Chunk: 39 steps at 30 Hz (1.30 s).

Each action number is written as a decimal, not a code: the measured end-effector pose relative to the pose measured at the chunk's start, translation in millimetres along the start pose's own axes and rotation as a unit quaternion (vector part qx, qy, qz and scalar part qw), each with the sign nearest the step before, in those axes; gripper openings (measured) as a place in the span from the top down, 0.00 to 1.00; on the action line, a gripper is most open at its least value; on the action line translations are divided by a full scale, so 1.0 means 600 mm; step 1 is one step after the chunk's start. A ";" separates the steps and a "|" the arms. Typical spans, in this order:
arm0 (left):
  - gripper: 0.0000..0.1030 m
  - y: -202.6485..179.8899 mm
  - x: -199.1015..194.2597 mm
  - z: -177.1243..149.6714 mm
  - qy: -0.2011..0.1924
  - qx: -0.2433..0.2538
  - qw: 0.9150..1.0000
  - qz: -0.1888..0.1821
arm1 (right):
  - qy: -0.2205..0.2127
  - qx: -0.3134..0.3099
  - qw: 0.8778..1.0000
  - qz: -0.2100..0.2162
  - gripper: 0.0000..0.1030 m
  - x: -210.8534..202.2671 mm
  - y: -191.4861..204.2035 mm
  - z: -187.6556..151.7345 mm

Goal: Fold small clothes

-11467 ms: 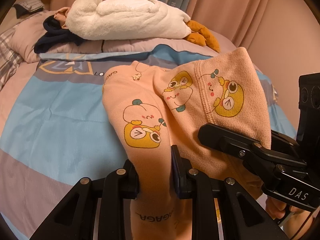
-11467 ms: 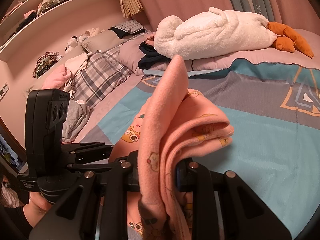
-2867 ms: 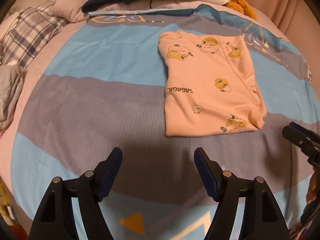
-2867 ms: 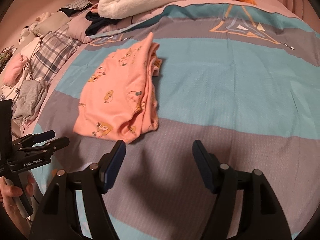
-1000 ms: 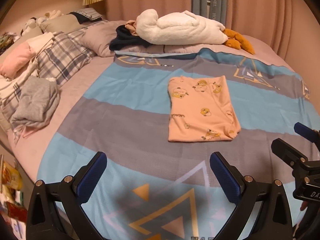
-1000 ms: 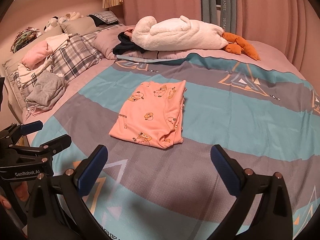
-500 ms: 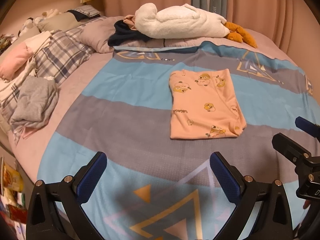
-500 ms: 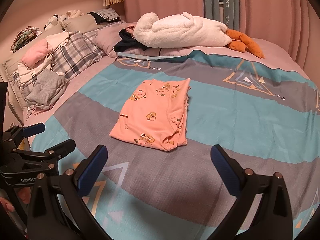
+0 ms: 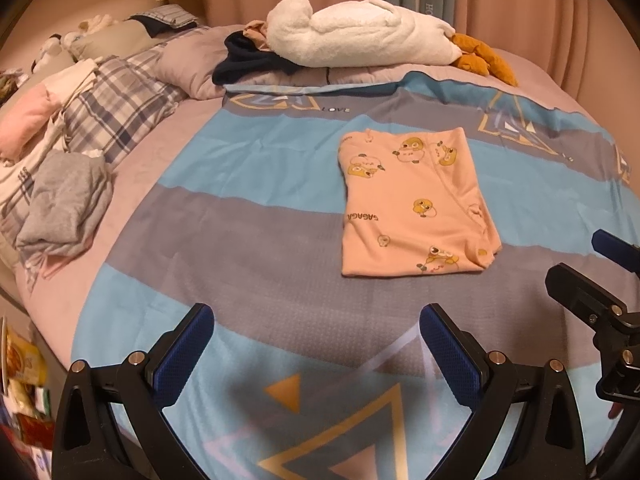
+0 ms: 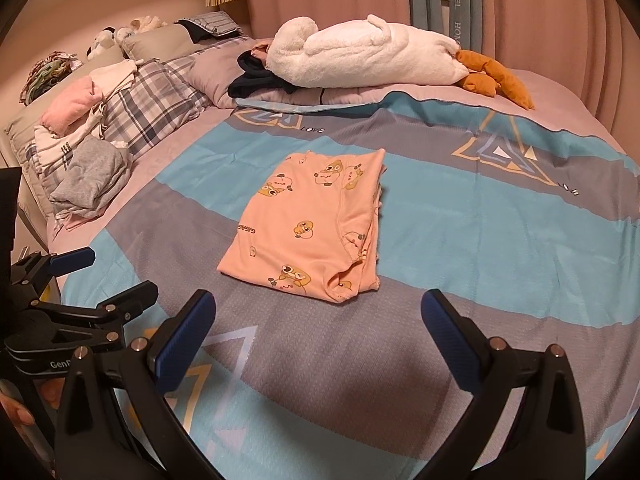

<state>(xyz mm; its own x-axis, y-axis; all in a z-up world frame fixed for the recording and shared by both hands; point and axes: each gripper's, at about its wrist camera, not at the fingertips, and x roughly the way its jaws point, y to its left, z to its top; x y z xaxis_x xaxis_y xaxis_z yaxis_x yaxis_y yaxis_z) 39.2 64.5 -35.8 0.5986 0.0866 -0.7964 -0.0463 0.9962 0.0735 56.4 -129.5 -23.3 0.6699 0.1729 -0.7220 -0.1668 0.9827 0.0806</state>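
Folded pink garment (image 9: 412, 204) lay flat at frame centre on striped bedspread (image 9: 248, 240); left gripper (image 9: 316, 344) & right gripper (image 10: 320, 332) were held clear, jaws spread, empty. Loose right-edge layers should be squared, pile w/o drag

Both the left tongs (image 9: 316, 340) and right tongs (image 10: 320, 324) hover spread wide, empty.

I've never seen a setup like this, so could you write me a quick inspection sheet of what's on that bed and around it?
Surface: striped bedspread, blue and grey.
Job's things: peach garment lies folded flat on it.
Clutter: grey clothes, plaid pillow, white plush toy, dark garment.
Grippers: left gripper open, empty; right gripper open, empty.
Cables: nothing seen.
Surroundings: pink curtains behind the bed.
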 end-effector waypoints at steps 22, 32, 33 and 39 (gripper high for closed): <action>0.01 -0.008 0.016 0.004 0.013 0.004 1.000 0.002 | 0.004 0.000 1.000 0.003 0.00 0.011 0.002 0.004; 0.01 -0.015 0.022 0.004 0.015 0.009 1.000 0.002 | 0.003 0.001 1.000 0.003 0.00 0.010 0.001 0.003; 0.01 -0.015 0.022 0.004 0.015 0.010 1.000 0.002 | 0.004 0.001 1.000 0.002 0.00 0.011 0.001 0.003; 0.01 -0.015 0.022 0.005 0.015 0.010 1.000 0.001 | 0.005 0.000 1.000 0.002 0.00 0.014 0.008 0.003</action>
<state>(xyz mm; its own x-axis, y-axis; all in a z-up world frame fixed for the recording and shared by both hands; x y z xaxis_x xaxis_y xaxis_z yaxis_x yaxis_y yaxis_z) 49.8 56.5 -45.1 0.5736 0.0887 -0.8143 -0.0311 0.9958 0.0865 62.6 -123.4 -28.0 0.6618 0.1753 -0.7289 -0.1696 0.9821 0.0822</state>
